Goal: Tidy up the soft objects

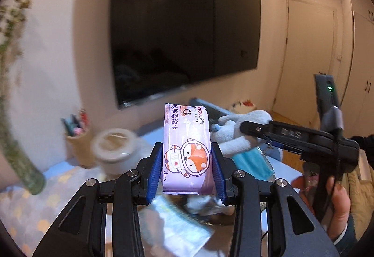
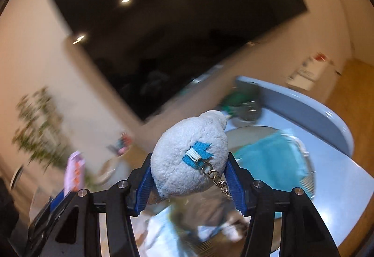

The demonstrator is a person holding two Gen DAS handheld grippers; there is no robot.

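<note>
Both claws carry soft things above the counter (image 1: 23, 205).

The left claw (image 1: 187, 169) pinches a pack of wipes (image 1: 187, 149) across its short sides, the pack's long axis running away from the camera, its "open" flap at the far end. The right claw (image 2: 189, 183) squeezes a grey plush toy (image 2: 189, 158), rounded back towards the lens, keychain (image 2: 216, 181) dangling by one pad. My advice: keep both grips firm and lower slowly, since the plush could slip. A blue face mask (image 2: 271, 158) lies below.

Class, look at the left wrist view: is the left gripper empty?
No, the left gripper is clamped on a purple wet-wipes pack, its blue pads pressing both sides.
</note>
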